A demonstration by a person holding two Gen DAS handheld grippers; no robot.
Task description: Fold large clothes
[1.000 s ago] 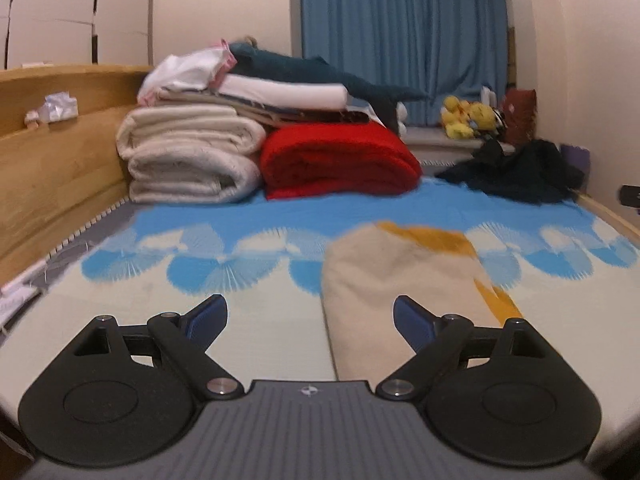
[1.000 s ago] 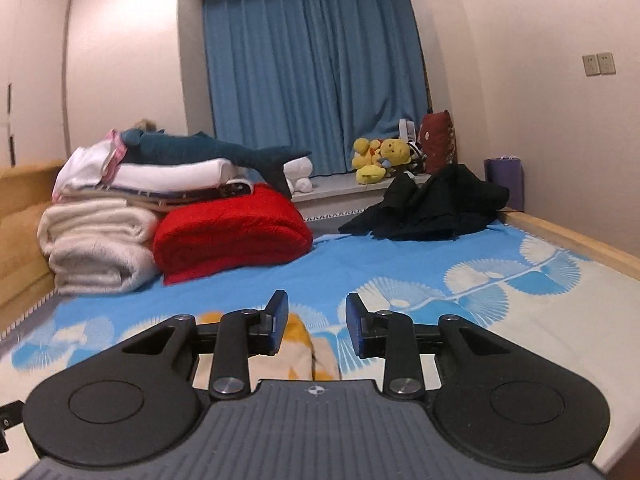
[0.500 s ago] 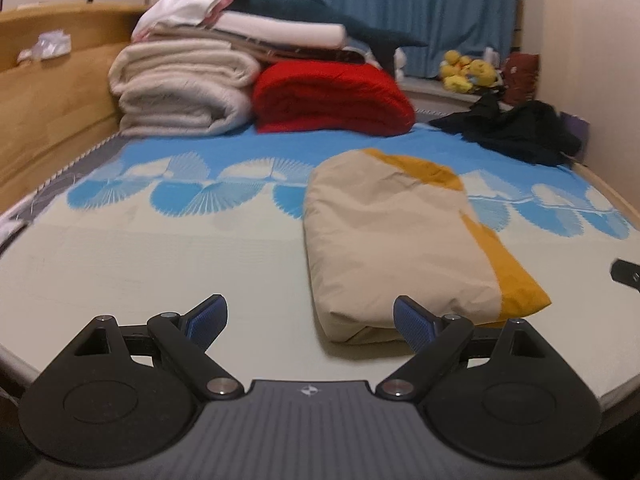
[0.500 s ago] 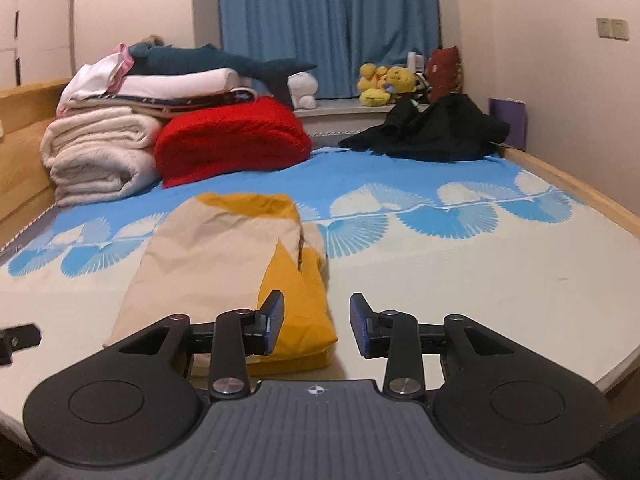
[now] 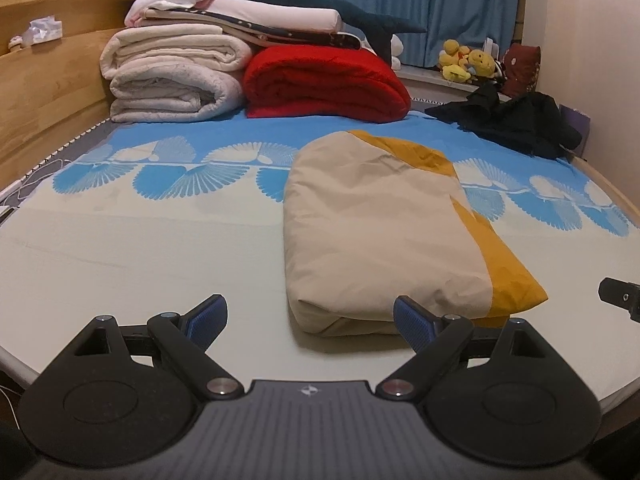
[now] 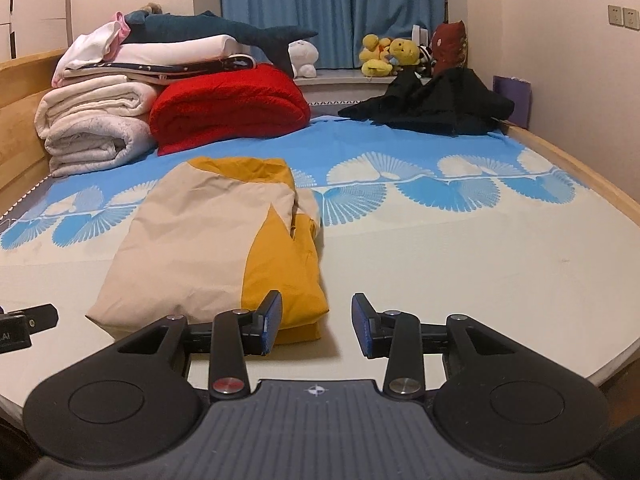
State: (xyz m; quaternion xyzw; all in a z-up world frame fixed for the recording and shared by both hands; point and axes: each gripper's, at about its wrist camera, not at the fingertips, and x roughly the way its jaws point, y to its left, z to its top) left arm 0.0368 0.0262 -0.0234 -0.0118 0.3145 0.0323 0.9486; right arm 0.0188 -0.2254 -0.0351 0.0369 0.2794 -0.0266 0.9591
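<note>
A folded beige and mustard-yellow garment (image 5: 380,232) (image 6: 200,240) lies flat on the bed's blue and white sheet (image 5: 140,248). My left gripper (image 5: 308,312) is wide open just in front of the garment's near left corner, with nothing between its pads. My right gripper (image 6: 317,312) is open, its left pad over the garment's near yellow corner and the gap beside that corner empty. A crumpled black garment (image 5: 516,120) (image 6: 432,104) sits at the far right of the bed.
Rolled white blankets (image 5: 172,80), a red blanket (image 5: 324,84) and a shark plush (image 6: 224,32) are stacked at the far left by the wooden headboard (image 5: 44,92). Plush toys (image 6: 388,56) sit on the sill under the blue curtain. The bed's wooden rail (image 6: 580,176) runs along the right.
Both grippers sank and tipped downward, so the folded garment now fills the near view in front of the fingers. The right jaws stand slightly wider than before.
</note>
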